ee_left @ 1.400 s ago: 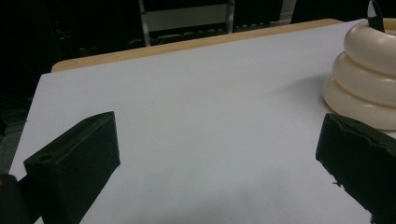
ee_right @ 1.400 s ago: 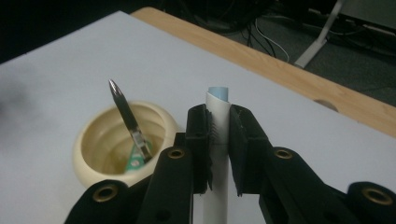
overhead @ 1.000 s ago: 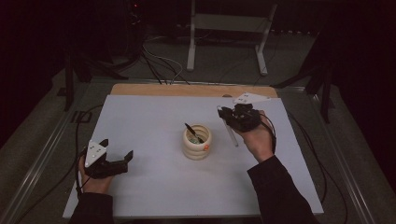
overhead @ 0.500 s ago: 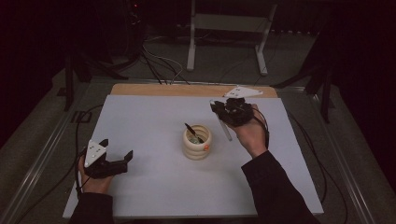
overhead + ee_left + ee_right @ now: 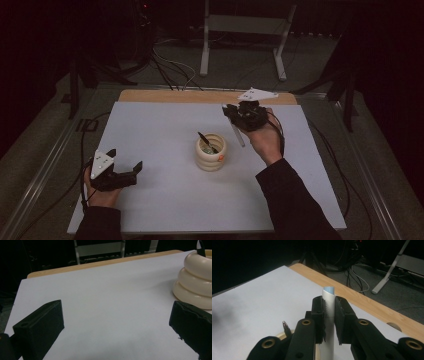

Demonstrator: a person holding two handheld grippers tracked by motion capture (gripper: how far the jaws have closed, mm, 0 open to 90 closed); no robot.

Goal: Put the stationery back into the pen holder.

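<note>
Right gripper view: my right tongs [image 5: 329, 312] clamp a white pen [image 5: 329, 298] above the ringed cup [image 5: 210, 152]; my left tongs [image 5: 124, 172] rest spread wide, holding nothing.

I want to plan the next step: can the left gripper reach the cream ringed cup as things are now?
Probably yes. The left gripper stands open with bare white tabletop between it and the cream ringed cup; nothing lies in the way.
</note>
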